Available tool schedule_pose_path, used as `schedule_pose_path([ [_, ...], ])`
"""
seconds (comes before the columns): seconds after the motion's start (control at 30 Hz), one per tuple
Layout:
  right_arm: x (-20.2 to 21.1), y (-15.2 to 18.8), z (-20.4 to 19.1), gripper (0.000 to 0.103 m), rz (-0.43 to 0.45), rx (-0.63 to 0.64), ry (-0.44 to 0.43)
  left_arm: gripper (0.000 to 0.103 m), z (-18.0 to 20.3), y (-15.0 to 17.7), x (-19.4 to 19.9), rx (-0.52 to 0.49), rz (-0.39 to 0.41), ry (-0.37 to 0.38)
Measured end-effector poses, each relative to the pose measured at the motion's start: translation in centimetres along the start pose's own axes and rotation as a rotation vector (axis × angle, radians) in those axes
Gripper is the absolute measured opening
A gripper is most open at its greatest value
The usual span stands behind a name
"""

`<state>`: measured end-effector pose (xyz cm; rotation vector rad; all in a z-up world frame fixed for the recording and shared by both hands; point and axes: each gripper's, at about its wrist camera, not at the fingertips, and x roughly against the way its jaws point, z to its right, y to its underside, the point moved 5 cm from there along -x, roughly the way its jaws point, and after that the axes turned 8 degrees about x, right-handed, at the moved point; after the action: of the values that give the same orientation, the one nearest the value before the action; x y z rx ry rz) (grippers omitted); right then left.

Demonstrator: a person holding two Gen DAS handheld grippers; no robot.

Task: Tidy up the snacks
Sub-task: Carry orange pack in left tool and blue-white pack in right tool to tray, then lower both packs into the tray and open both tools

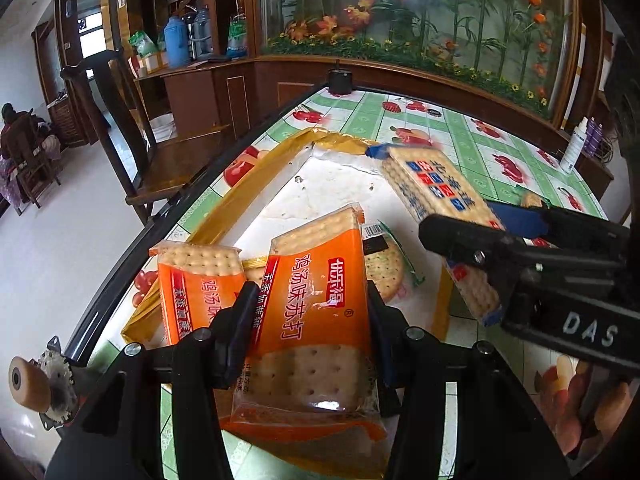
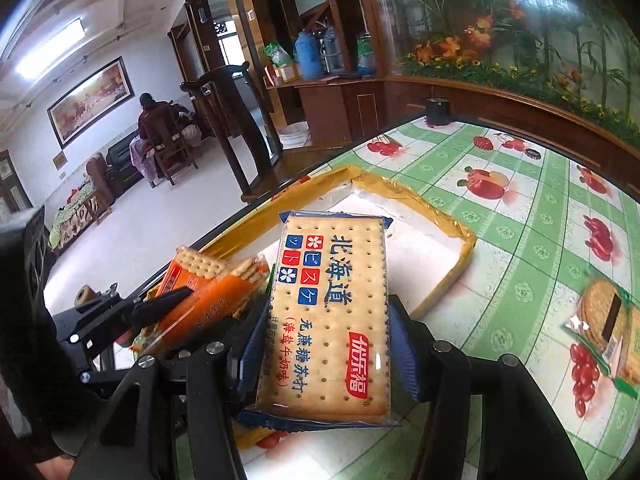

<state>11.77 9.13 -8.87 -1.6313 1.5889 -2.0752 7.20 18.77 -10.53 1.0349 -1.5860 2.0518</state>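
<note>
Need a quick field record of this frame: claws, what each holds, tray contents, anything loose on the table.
left claw: shut on orange cracker pack, over the tray's near end
right claw: shut on blue cracker pack, over the tray
tray: shallow, yellow taped rim, white floor, mostly bare
in tray: second orange pack and round cracker pack at the near end
loose on table: green-wrapped round cracker pack, outside the tray
table: green checked fruit-print cloth
</note>
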Motion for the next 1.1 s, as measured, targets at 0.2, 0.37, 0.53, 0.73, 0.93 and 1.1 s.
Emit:
schedule_pose_path([
  [0.2,-1.7,-1.2,0.6,0.057,-0.005,-0.009,-0.011,0.049,-0.4,-0.4,-0.9,-0.001,-0.014,-0.02],
  [0.37,-2.8,-1.4,0.8,0.057,-0.01,-0.016,-0.018,0.048,-0.7,-0.5,-1.5,0.003,-0.024,-0.036],
  [0.53,-3.5,-1.5,1.0,0.057,-0.021,-0.017,-0.02,0.048,-0.6,-1.0,-2.1,-0.002,-0.029,-0.049],
  [0.73,-4.1,-1.6,1.3,0.057,-0.025,-0.023,-0.016,0.047,-0.8,-1.2,-2.4,-0.007,-0.028,-0.056],
  [0.93,-4.7,-1.7,1.6,0.057,-0.033,-0.026,-0.009,0.047,-1.0,-1.6,-2.6,-0.004,-0.028,-0.06],
  [1.1,-4.9,-1.9,1.9,0.06,-0.029,-0.028,-0.004,0.055,-0.8,-1.9,-2.5,-0.034,-0.021,-0.11],
])
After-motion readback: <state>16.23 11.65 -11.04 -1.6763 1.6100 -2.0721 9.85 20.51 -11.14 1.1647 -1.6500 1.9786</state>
